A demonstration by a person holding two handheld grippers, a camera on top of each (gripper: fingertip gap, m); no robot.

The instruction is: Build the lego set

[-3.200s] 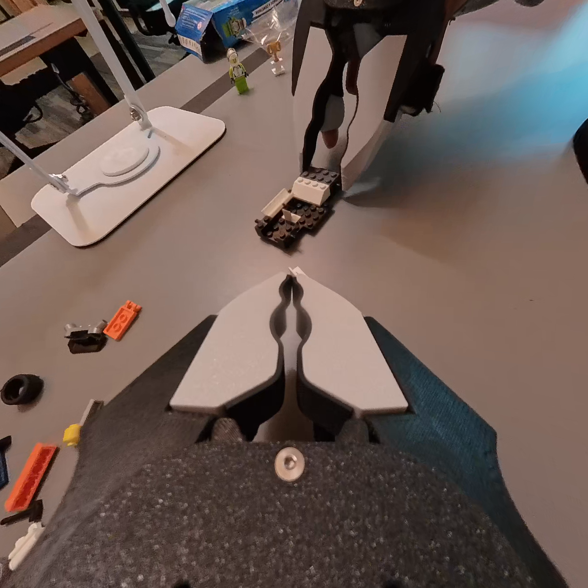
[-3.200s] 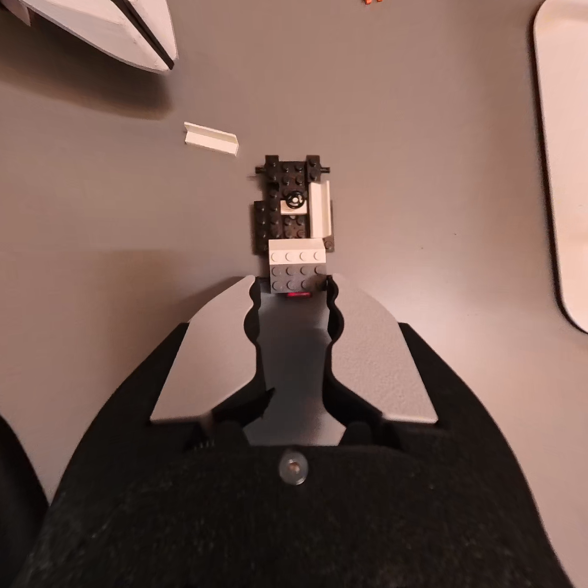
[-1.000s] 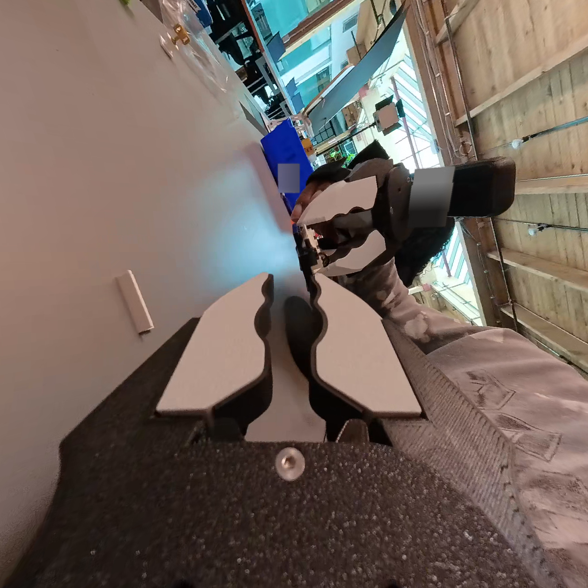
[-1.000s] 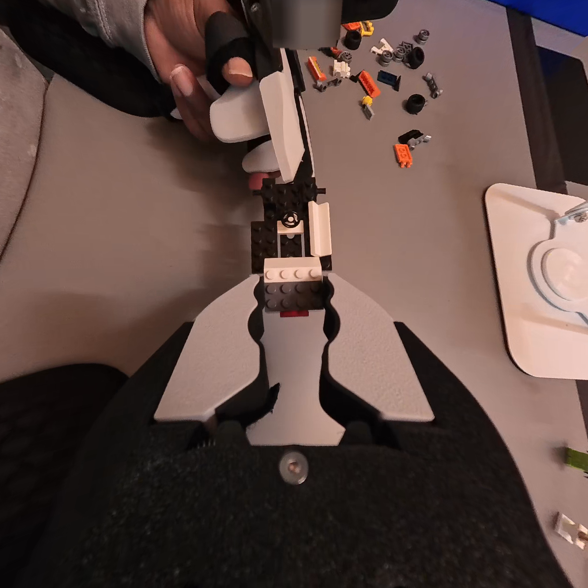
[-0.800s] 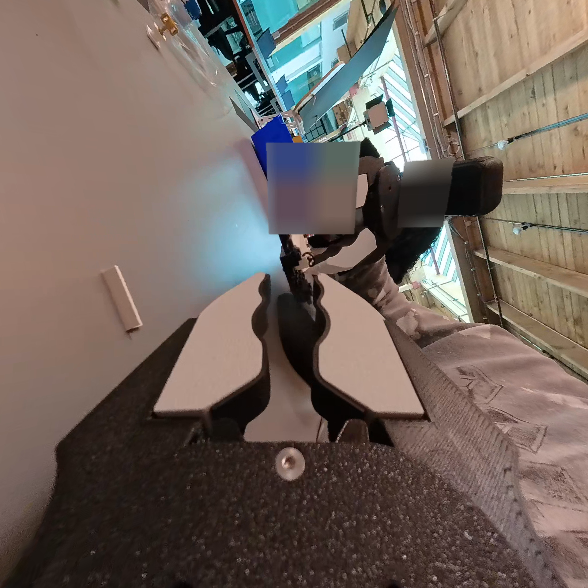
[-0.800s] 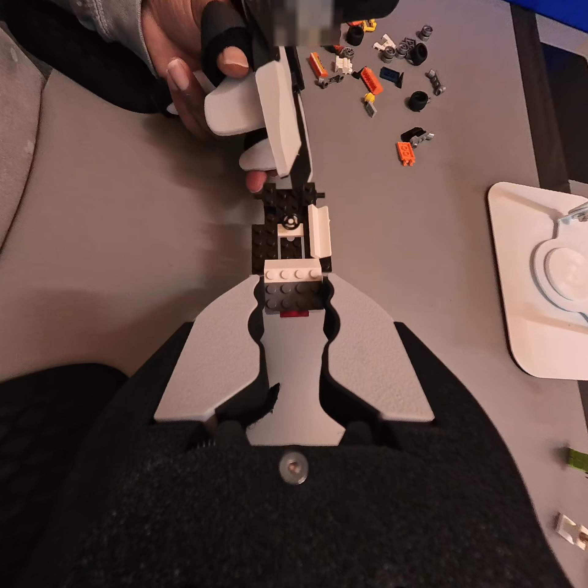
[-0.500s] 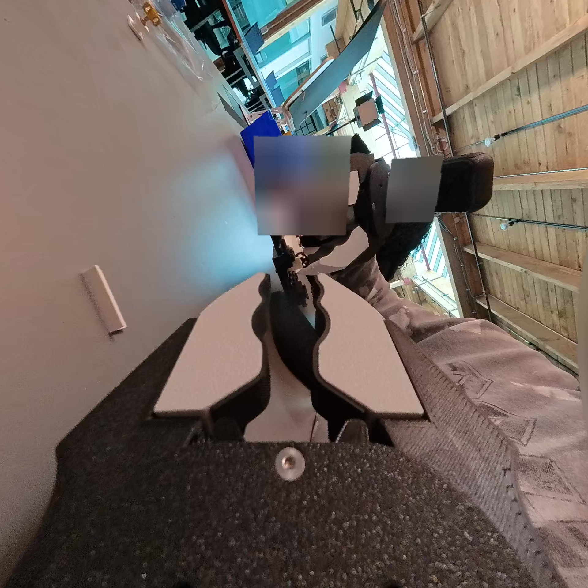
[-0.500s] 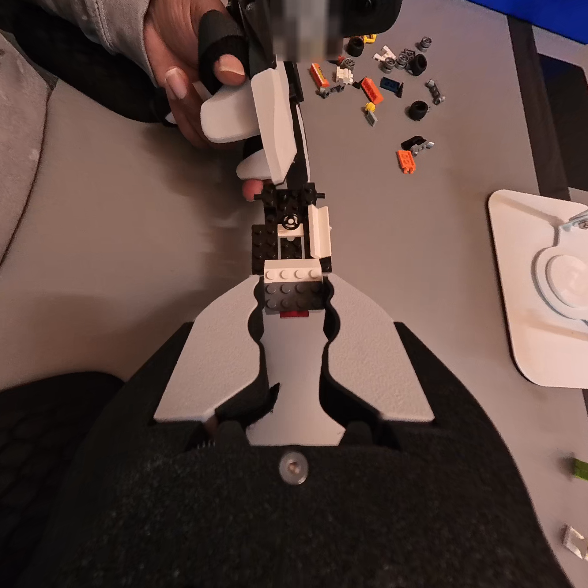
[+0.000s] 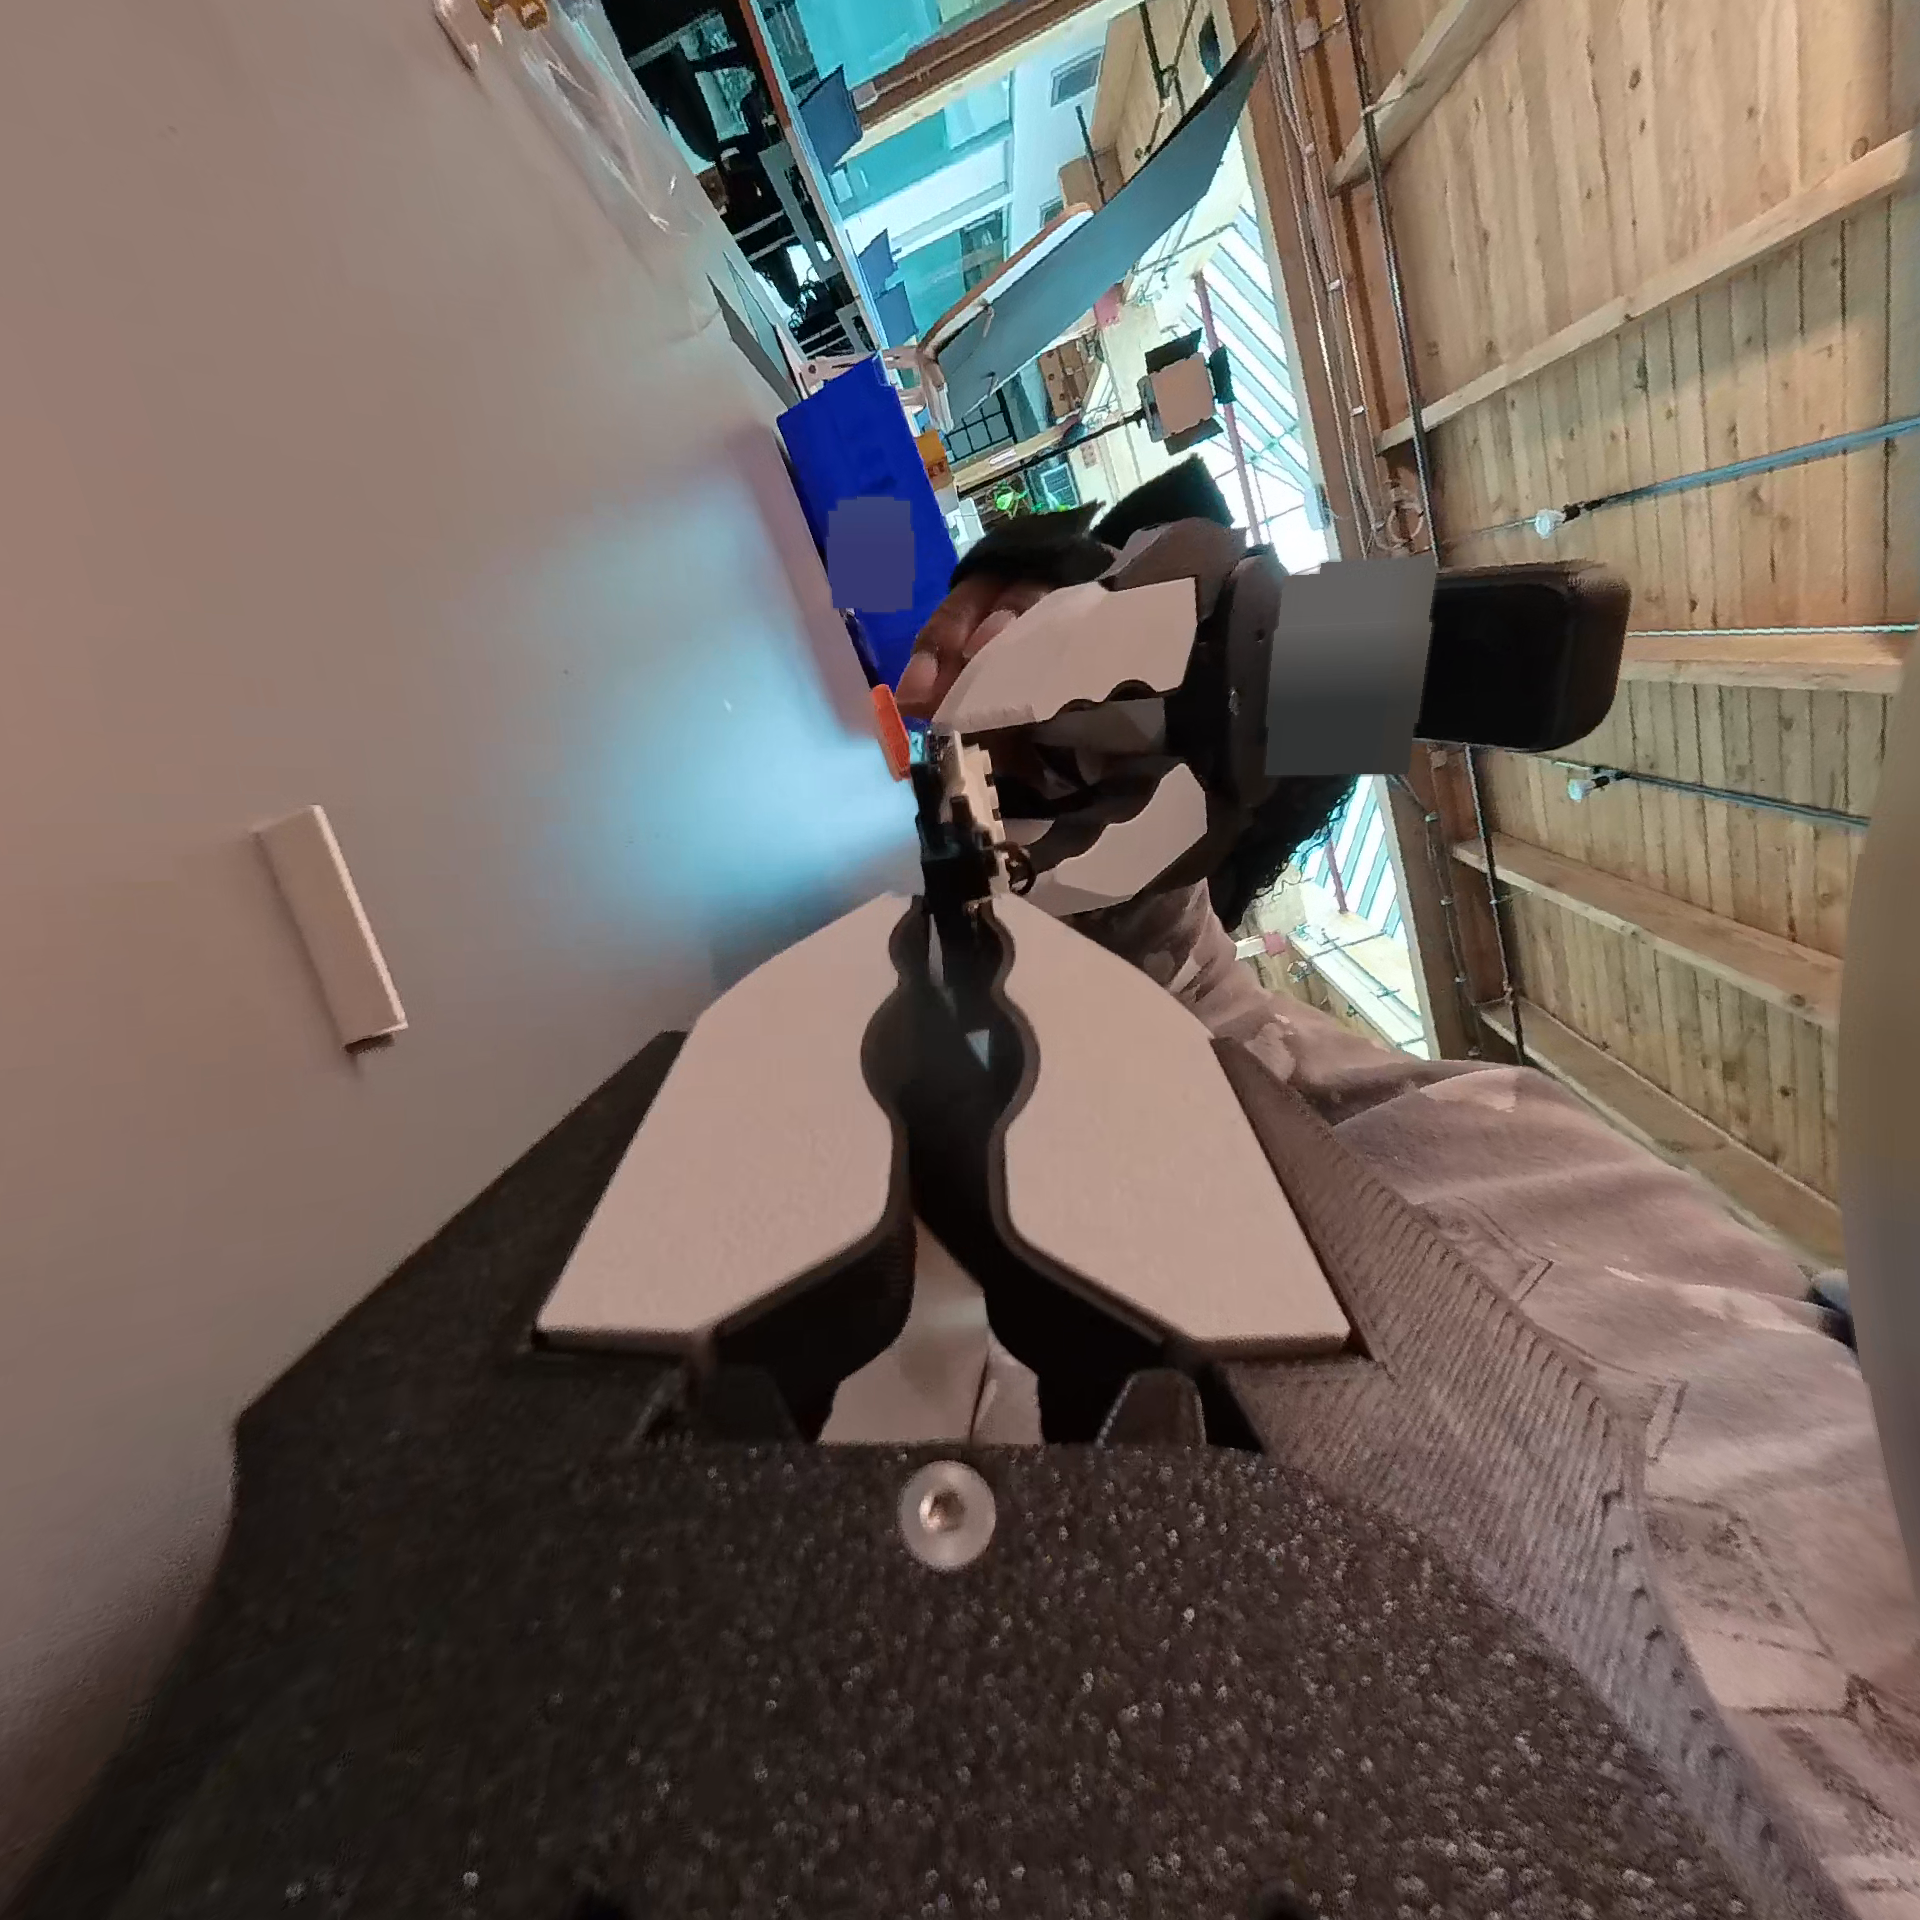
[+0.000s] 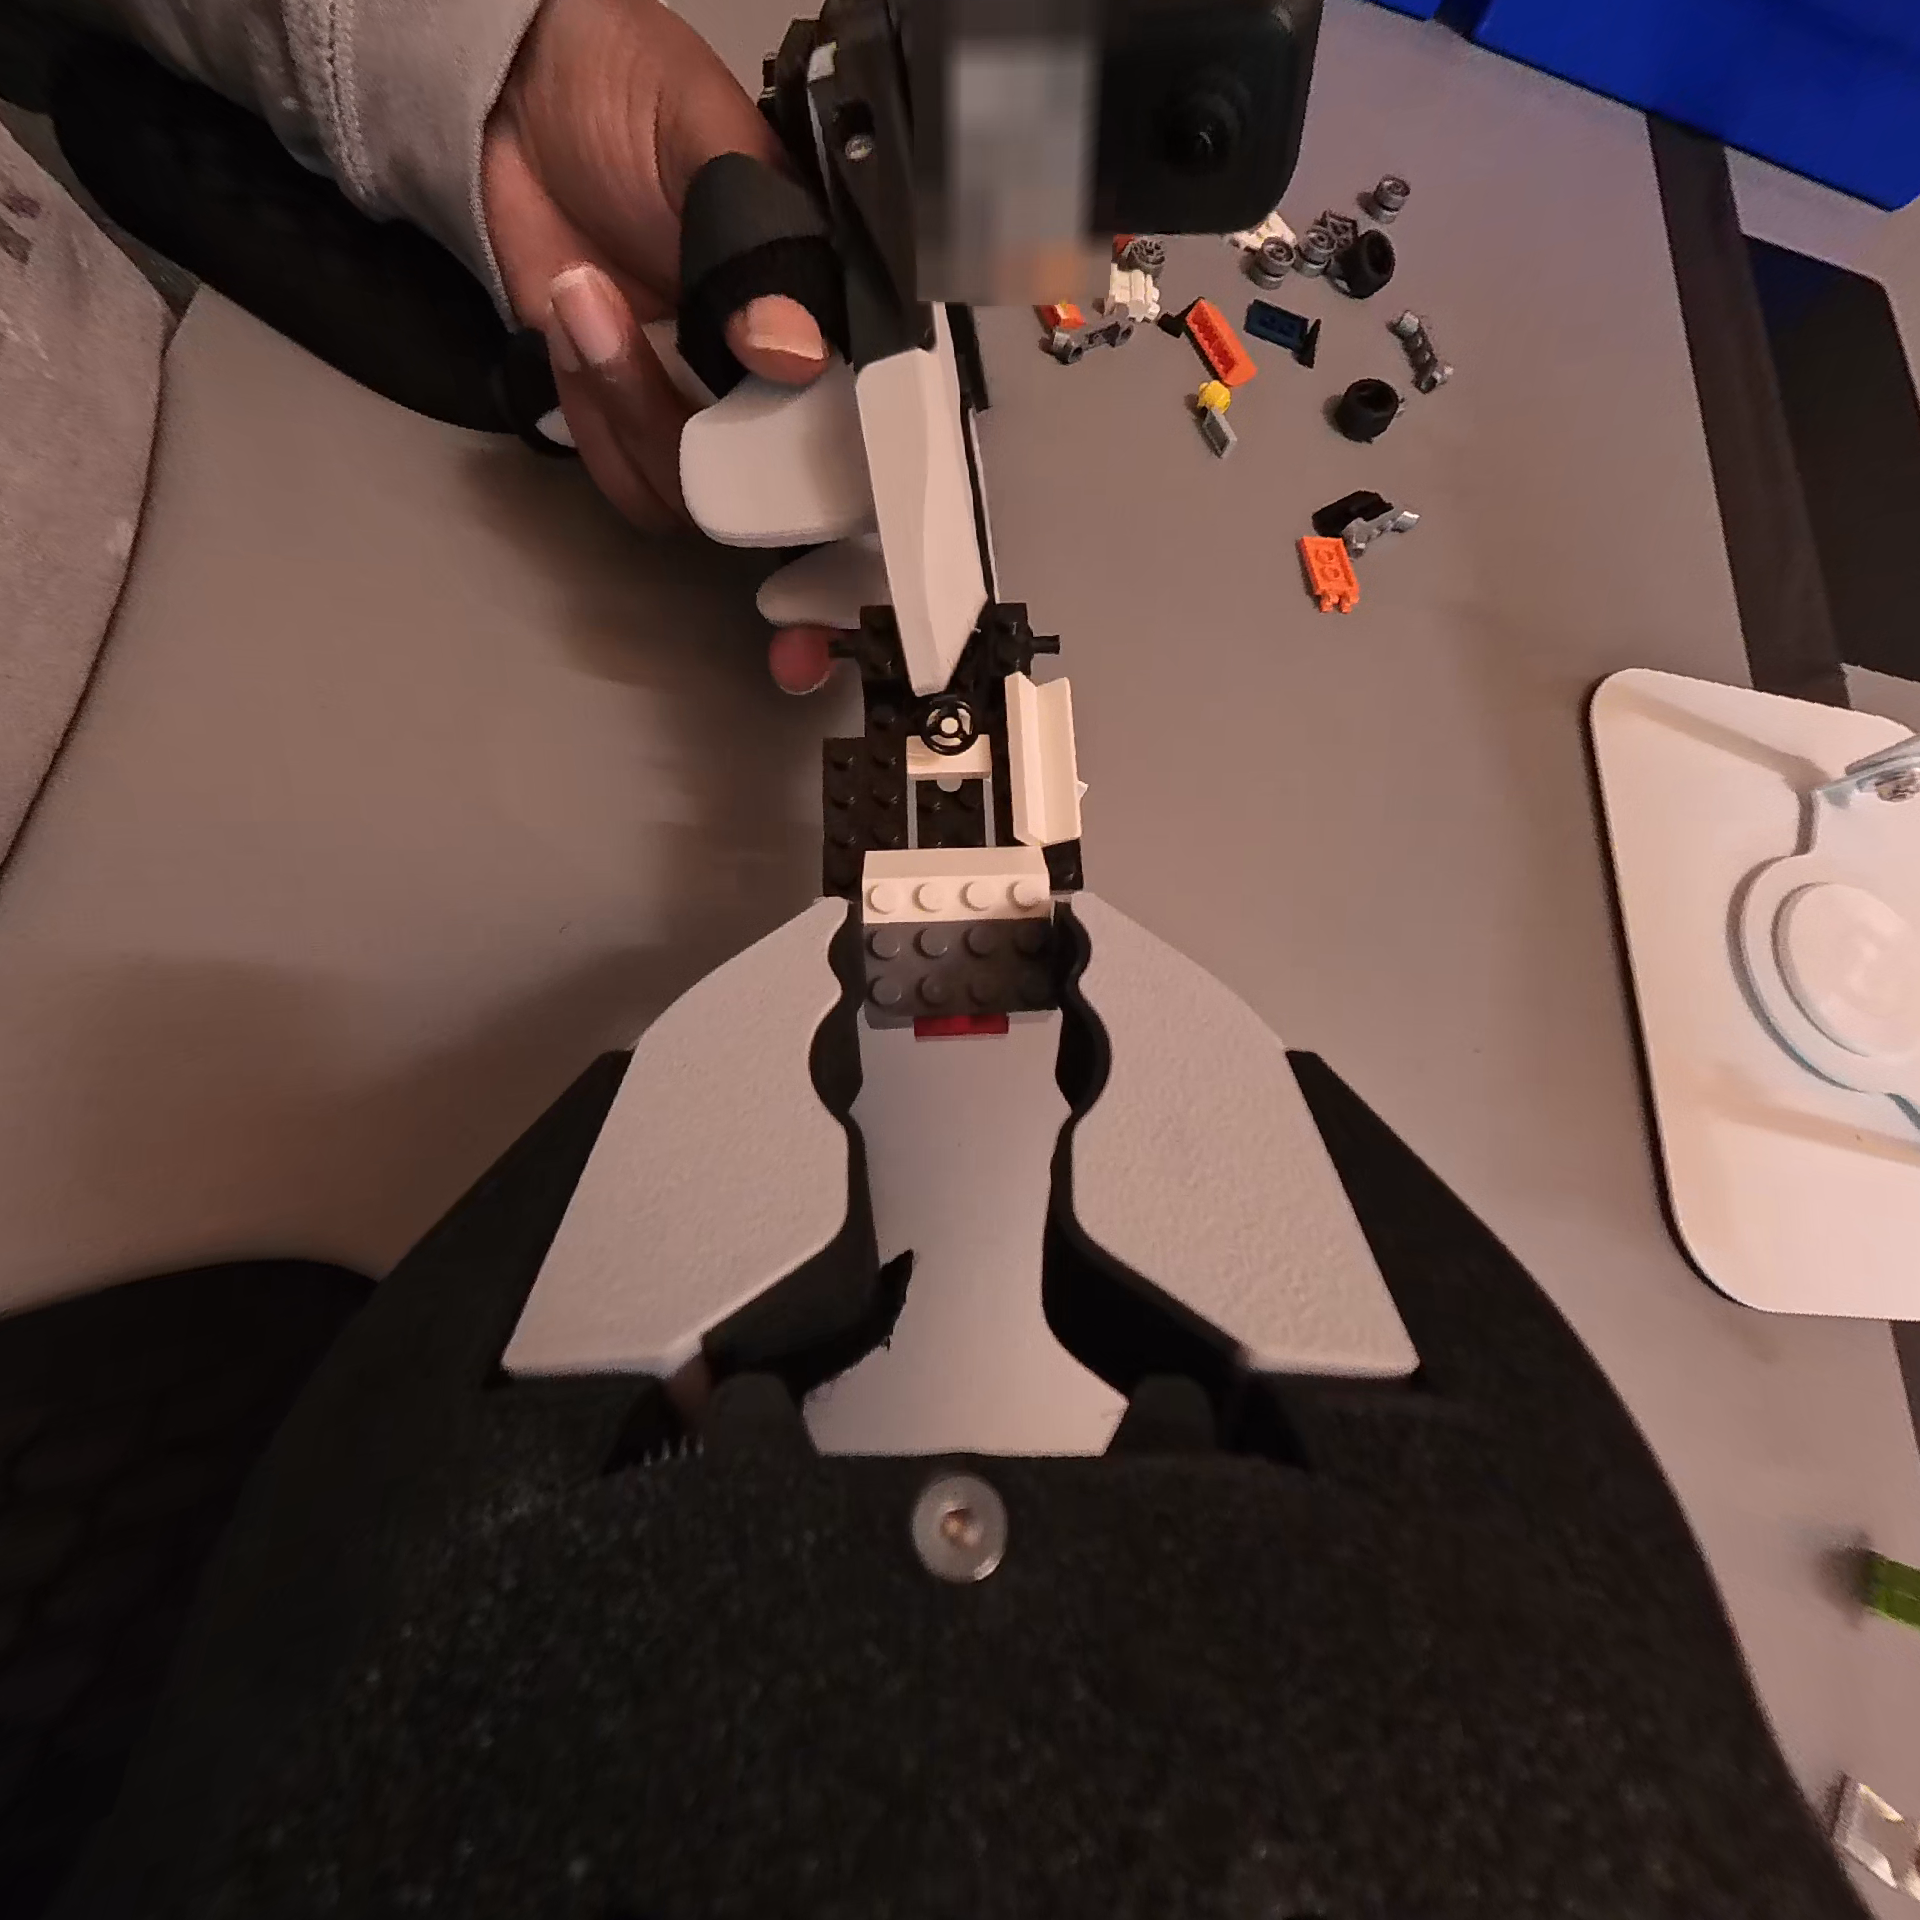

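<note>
A small lego car chassis [image 10: 868, 790] of black plates carries a white brick, a grey brick, a steering wheel and a white side panel [image 10: 1042, 774]. My right gripper [image 10: 954, 920] is shut on its rear, around the grey brick, and holds it above the table. My left gripper [image 10: 940, 665], turned on its side, comes in from the far end and is shut on the front black plate. In the left wrist view my left gripper [image 9: 951, 912] pinches the chassis edge [image 9: 951, 831], with the right gripper [image 9: 992, 805] beyond it. A loose white panel [image 9: 327, 925] lies on the table.
A pile of loose parts [image 10: 1278, 343], black tyres [image 10: 1369, 407] and an orange plate [image 10: 1328, 569] lie at the far right. A white lamp base [image 10: 1766, 987] stands at the right. A person's hand [image 10: 623, 260] holds the left gripper. A blue box [image 9: 862, 468] stands farther back. Tip to tip, the grippers are about 4 cm apart.
The left gripper's fingers, open around the chassis front half a second ago, have closed onto it. The right gripper still holds the lifted chassis, which lay on the table three seconds ago.
</note>
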